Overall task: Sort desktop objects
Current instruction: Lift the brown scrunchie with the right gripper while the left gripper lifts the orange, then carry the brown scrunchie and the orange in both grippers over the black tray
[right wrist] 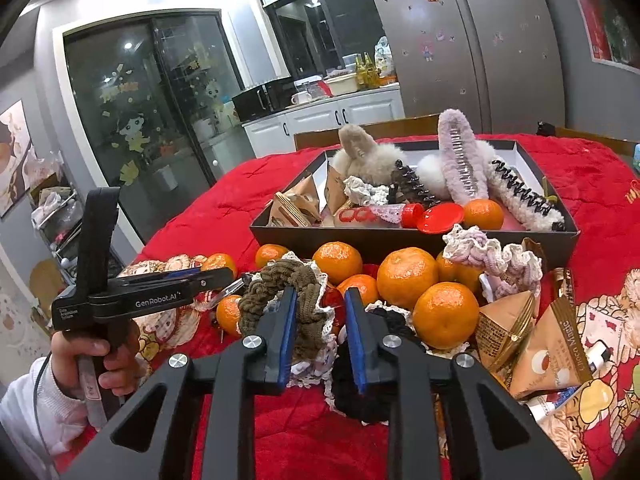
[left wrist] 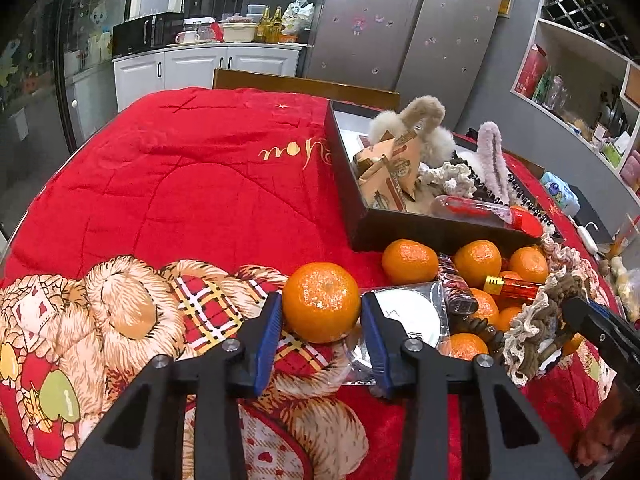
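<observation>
The left tongs [left wrist: 321,320] clasp a mandarin [left wrist: 321,302] on the red worktop [left wrist: 192,184], while the right tongs [right wrist: 321,312] pinch a brown scrunchie [right wrist: 280,288].

The right hand-held gripper [right wrist: 320,312] pinches a brown scrunchie [right wrist: 276,292] beside mandarins [right wrist: 406,276].

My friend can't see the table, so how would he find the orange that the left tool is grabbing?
Find the dark box on the red quilt. In front of it lies a pile of oranges. The one you want sits alone at the pile's left edge, between the blue pads of the left tool, beside a clear packet.
</observation>
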The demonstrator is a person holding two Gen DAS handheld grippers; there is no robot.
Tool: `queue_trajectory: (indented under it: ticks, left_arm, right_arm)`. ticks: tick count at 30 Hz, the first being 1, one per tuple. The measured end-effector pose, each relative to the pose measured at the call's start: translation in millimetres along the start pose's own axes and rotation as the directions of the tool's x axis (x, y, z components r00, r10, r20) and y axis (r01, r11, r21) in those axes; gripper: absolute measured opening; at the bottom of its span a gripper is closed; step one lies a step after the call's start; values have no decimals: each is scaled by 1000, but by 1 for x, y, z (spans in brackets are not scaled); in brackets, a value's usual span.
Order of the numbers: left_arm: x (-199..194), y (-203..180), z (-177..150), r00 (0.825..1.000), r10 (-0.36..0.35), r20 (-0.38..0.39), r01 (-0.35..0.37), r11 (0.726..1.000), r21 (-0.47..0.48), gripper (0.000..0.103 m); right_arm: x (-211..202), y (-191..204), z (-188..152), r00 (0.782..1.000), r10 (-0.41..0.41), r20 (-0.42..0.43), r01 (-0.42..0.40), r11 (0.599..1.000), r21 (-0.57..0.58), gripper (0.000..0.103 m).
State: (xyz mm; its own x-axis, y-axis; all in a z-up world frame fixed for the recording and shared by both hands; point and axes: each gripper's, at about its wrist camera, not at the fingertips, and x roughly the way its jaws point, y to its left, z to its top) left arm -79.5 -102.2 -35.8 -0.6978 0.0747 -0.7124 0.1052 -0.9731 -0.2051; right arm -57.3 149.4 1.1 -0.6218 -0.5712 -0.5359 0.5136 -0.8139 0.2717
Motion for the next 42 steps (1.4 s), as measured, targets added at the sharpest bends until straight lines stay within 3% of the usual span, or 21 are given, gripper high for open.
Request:
queue_trajectory:
  ticks: [10, 20, 28, 36, 42]
  left_arm:
    - [-22, 0, -2, 998, 24, 64, -26, 1000, 16, 40]
    - [-53, -14, -7, 989, -17, 145, 9, 999, 53, 40]
    - [-57, -27, -13, 988, -71, 138, 61, 995, 73, 40]
    - [-55, -32, -16, 988, -87, 125, 76, 993, 89, 40]
    - [-63, -33, -17, 985, -95, 144, 81, 992, 102, 40]
  right_arm:
    - [-19, 1, 7, 998, -1, 64, 1, 1000, 4, 18]
    - [-37, -12, 17, 994, 22, 103, -29, 997, 65, 18]
    - [-51, -18, 24, 990, 22, 141, -35, 996, 86, 18]
    - [-39, -14, 19, 997, 14, 80, -18, 999, 42, 12]
    - [-45, -11, 20, 996, 19, 93, -21, 999, 28, 9]
